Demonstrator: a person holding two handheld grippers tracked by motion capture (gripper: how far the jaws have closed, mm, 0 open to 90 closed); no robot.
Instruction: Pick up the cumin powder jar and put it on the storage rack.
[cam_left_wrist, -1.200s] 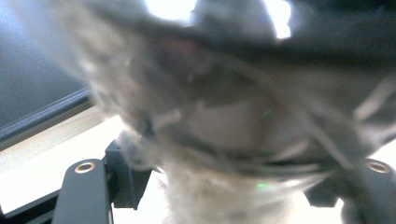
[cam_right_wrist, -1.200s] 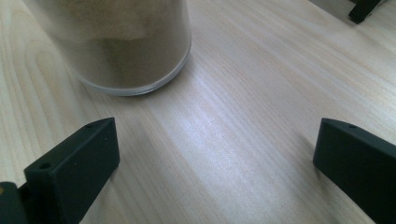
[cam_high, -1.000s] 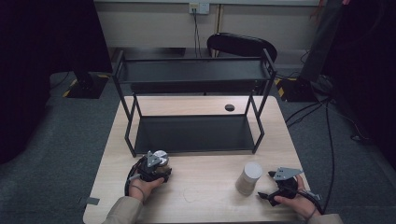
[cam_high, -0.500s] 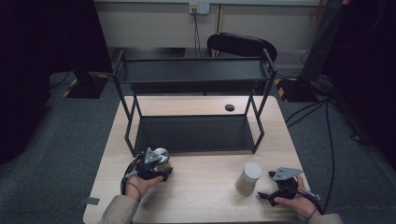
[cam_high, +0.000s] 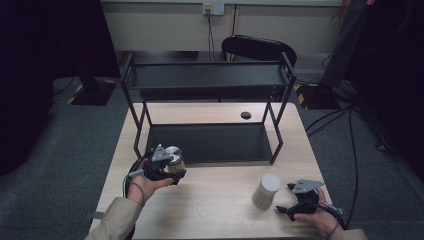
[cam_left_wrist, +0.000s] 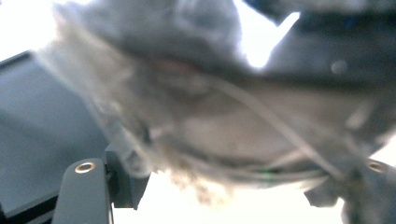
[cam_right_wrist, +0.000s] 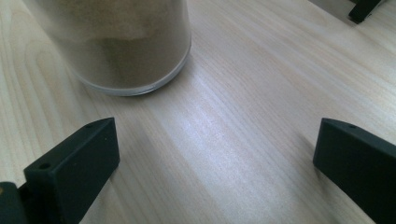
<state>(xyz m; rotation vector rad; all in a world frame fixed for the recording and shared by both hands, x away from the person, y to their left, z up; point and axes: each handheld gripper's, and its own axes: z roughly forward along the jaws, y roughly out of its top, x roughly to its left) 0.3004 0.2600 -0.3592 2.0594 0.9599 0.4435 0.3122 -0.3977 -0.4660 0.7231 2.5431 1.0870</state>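
Pale wood desk (cam_high: 225, 200), black two-level shelf (cam_high: 210, 145) standing on it. Left gripper (cam_high: 170, 167) is held off the desk in front of the shelf's lower level, forearm coming in from the bottom edge, wrist bent so the fingers aim toward the shelf. Its fingers are clenched on a small jar (cam_high: 174, 159) with a silver lid, brownish contents; jar sits right between the fingertips, clear of the desk.

Right gripper (cam_high: 285, 200) lies low at the desk's near right corner, hand wrapped round it from behind, fingers aimed left at a tall cylindrical jar (cam_high: 266, 190) with a pale lid. Fingers released, spread wide, nothing between them. That jar stands upright on the desk just ahead of the fingertips, not touching.

Left gripper view: the small jar (cam_left_wrist: 224, 116) is a close blur across the frame, glass and brownish fill pressed between the fingers (cam_left_wrist: 81, 191); dark shelf surface behind, at left. The high view gives the lid and the height above the desk.

Right gripper view: both fingers (cam_right_wrist: 74, 163) wide apart with bare wood between, the tall jar's base (cam_right_wrist: 126, 46) ahead of the left finger, brown powder visible through clear wall. High view shows the powder less clearly.
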